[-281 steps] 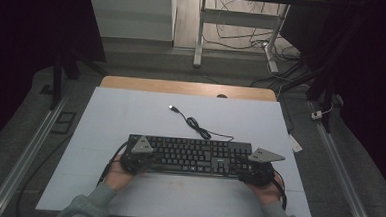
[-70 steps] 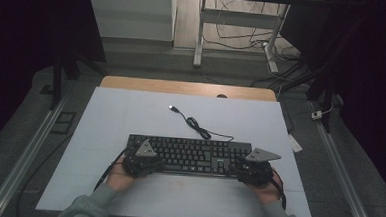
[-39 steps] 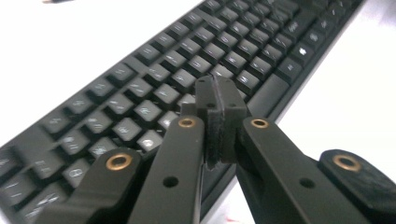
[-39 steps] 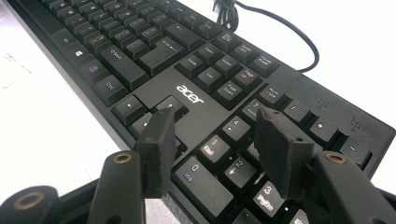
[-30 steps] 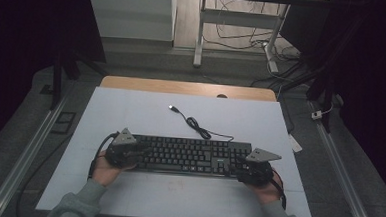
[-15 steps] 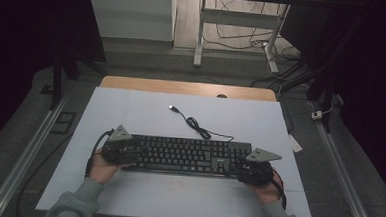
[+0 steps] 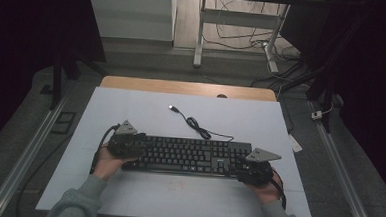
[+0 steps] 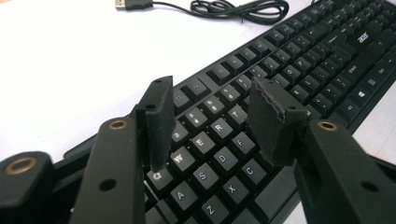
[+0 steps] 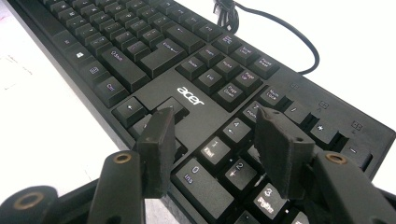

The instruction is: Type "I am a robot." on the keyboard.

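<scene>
Keyboard (image 7: 186, 155) lies under both grippers' spread fingers (image 8: 161, 123), ungripped.

The black keyboard (image 9: 187, 70) carried the brand "acer" in white above its arrow keys, seen in the right gripper view. Its number pad keys (image 9: 215, 151) read 0 Ins, 1 End, 2, 3 PgDn and 4, while nearby keys read Ctrl, Shift, Delete, End, Home and Page Up. In the left gripper view its letter keys (image 8: 219, 140) showed W, E, R, T, A, S, D, F, Z, X and C
</scene>
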Demonstrator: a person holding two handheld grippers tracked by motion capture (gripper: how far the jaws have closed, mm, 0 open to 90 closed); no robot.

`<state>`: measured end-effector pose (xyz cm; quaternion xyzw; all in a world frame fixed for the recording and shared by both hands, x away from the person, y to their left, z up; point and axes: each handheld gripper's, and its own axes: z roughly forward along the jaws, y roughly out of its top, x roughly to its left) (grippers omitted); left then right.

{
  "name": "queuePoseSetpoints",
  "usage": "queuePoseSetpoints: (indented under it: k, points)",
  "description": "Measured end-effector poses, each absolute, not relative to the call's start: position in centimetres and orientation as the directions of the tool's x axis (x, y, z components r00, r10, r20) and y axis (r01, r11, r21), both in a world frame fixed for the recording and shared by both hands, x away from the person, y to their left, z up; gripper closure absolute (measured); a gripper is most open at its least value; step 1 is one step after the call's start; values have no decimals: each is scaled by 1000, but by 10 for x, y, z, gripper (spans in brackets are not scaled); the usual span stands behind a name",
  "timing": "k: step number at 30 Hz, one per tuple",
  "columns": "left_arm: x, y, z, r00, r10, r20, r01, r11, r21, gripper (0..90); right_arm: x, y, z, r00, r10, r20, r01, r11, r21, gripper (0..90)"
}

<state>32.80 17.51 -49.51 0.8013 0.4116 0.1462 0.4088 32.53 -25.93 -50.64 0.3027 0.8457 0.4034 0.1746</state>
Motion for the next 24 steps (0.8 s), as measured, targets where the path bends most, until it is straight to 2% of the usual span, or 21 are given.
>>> queuePoseSetpoints:
  k: [4,19,24]
  points:
    - [330,169,-497,628,773,-88,535,-348,770,546,326,-260,-507,-756,653,-52,371,492,788,486]
    - [335,152,-508,667,743,-54,514,-406,756,878,326,-259,-507,-757,651,-59,369,500,783,486]
    - [336,146,-513,678,734,-45,518,-433,737,890,326,-259,-507,-757,651,-59,370,501,783,486]
